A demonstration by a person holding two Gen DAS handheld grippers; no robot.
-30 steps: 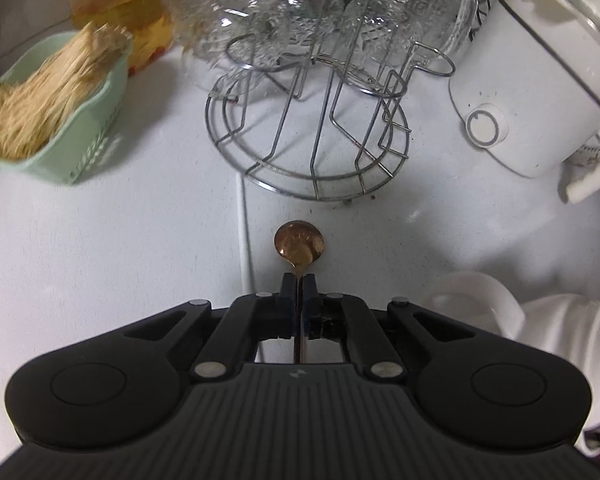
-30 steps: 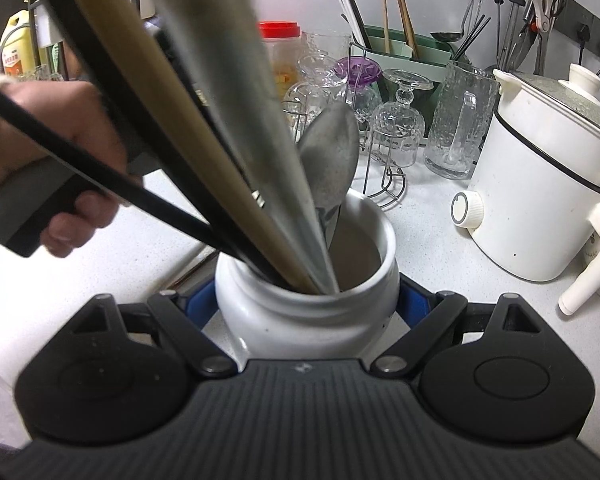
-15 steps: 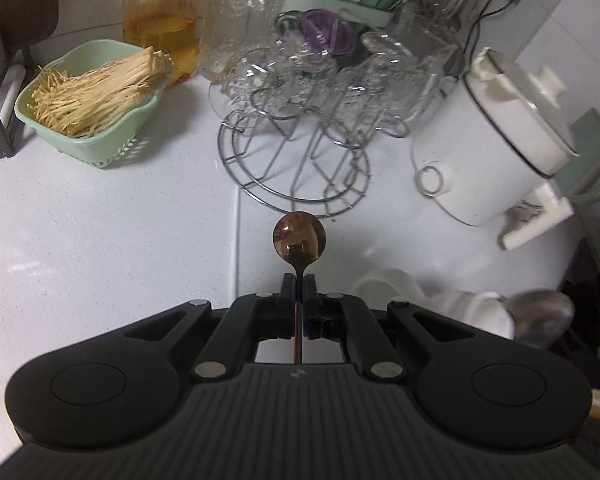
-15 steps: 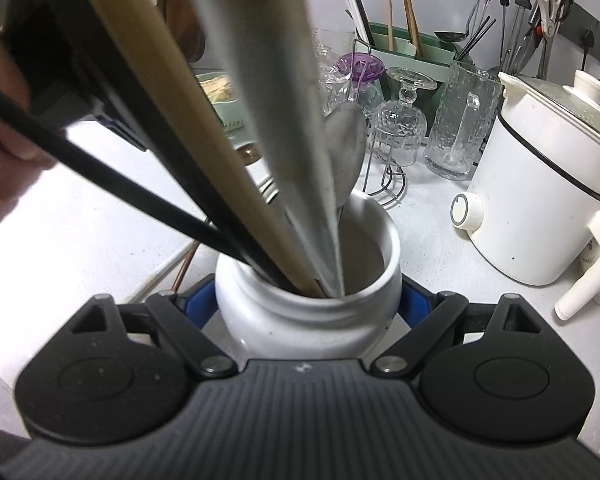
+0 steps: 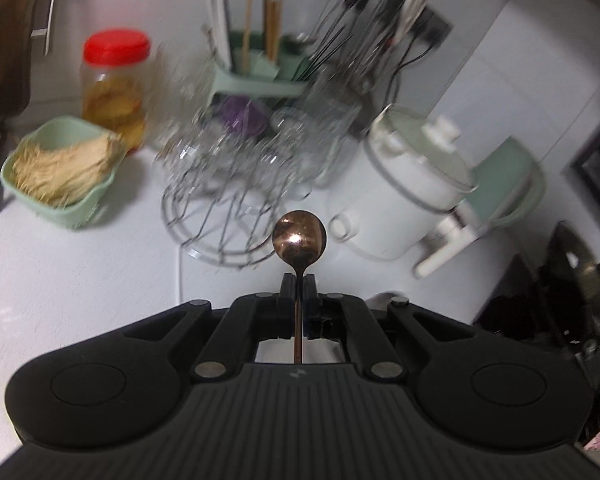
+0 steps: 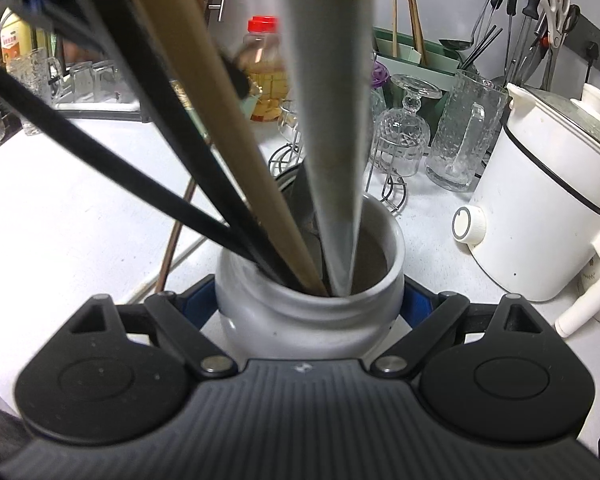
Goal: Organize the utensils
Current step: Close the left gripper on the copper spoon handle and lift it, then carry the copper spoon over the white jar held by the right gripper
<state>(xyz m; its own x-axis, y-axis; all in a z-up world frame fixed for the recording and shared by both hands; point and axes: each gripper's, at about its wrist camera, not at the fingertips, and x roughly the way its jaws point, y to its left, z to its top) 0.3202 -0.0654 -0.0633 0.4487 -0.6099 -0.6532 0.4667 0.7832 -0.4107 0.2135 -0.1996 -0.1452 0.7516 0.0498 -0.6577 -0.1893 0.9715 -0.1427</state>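
My left gripper [image 5: 299, 282] is shut on a copper spoon [image 5: 299, 237], bowl forward, held above the white counter [image 5: 80, 280]. Its thin copper handle [image 6: 176, 236] hangs down left of the jar in the right wrist view. My right gripper [image 6: 310, 300] is shut on a white ceramic utensil jar [image 6: 312, 320]. The jar holds black chopsticks [image 6: 140, 172], a wooden handle [image 6: 228, 148] and a wide grey metal handle [image 6: 332, 128].
A wire glass rack [image 5: 220, 216] with upturned glasses, a green basket of sticks [image 5: 60, 176], a red-lidded jar [image 5: 114, 88], a green utensil caddy [image 5: 256, 76] and a white cooker [image 6: 548, 200] stand on the counter. A glass pitcher [image 6: 464, 132] is beside the cooker.
My left gripper has risen and tilted up with the spoon, showing the back wall. The spoon's handle has come down beside the jar. The grey spoon bowl in the jar is now hidden.
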